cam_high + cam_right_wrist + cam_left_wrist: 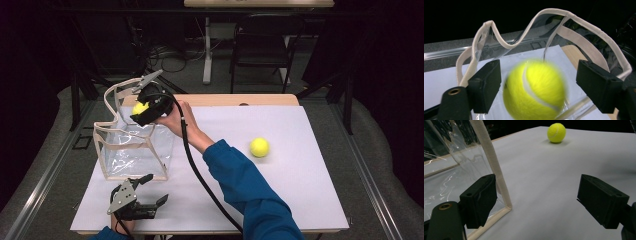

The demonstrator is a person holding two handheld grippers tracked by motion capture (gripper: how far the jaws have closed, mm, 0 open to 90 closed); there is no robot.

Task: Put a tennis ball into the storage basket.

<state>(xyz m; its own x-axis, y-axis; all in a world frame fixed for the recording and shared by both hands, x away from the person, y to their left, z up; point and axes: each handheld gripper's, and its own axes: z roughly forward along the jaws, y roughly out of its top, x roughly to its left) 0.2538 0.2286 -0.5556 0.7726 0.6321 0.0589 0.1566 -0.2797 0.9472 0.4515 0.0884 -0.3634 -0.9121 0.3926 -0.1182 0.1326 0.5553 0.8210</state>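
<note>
A: Where is the ball?

B: The yellow ball (535,91) sits between the two black jaws of the right hand-held gripper (146,111), up over the open top of the clear bag (131,150). It looks blurry. The jaws stand wide apart and do not touch it, so I think the gripper is open and the ball is dropping.

A: Is it over the bag for sure?

B: Yes. In the right gripper view, the bag's cream rim (506,45) curls all around behind the ball, and the clear floor of the bag is right under it.

A: How do you do this part well?

B: Keep the gripper over the middle of the hole, not near the floppy rim. Let go low, so the ball does not bounce out. Don't bump the rim, or the bag may tip.

A: What about the other gripper?

B: The left hand-held gripper (141,197) is down low at the near corner of the bag. Its jaws are wide open and hold nothing. One jaw is just beside the bag's cream edge (492,162). It could hold that edge to keep the bag steady.

A: Anything else?

B: A second yellow ball (259,147) waits on the white table (300,200), well apart from the bag.
</note>
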